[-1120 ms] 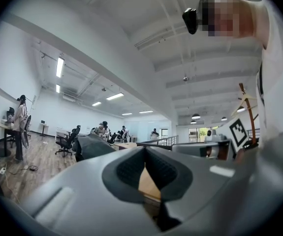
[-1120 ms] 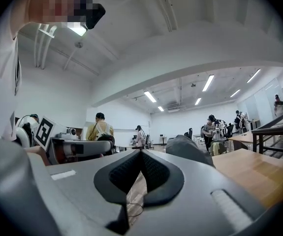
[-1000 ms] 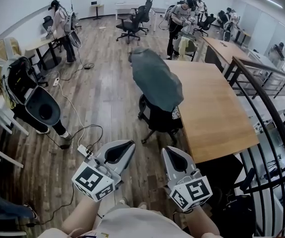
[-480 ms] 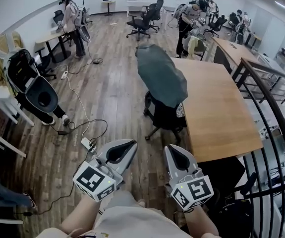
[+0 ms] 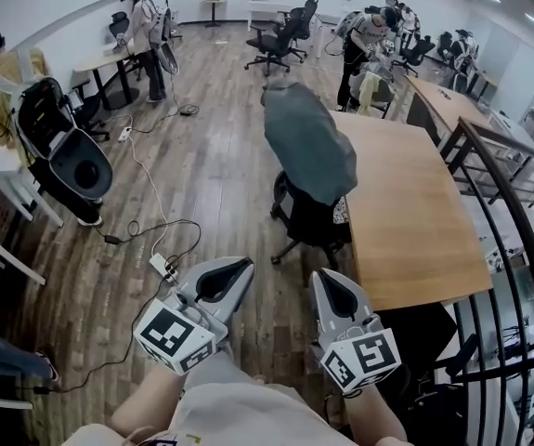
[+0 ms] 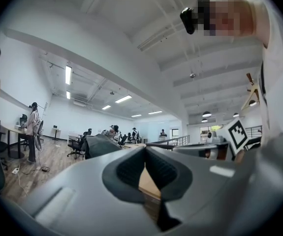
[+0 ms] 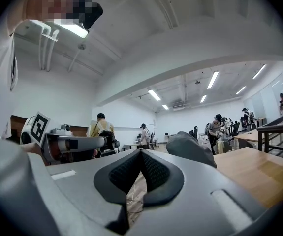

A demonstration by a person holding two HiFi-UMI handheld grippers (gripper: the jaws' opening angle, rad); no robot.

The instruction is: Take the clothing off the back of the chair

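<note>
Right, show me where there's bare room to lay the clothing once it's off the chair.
The wooden table right of the chair is bare. The floor left of the chair is open; cables and a power strip crowd it nearer.

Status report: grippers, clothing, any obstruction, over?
Grippers: left gripper and right gripper shut, empty. Grey clothing draped over chair back, ahead, untouched. On floor ahead-left, power strip; table beside chair.
</note>
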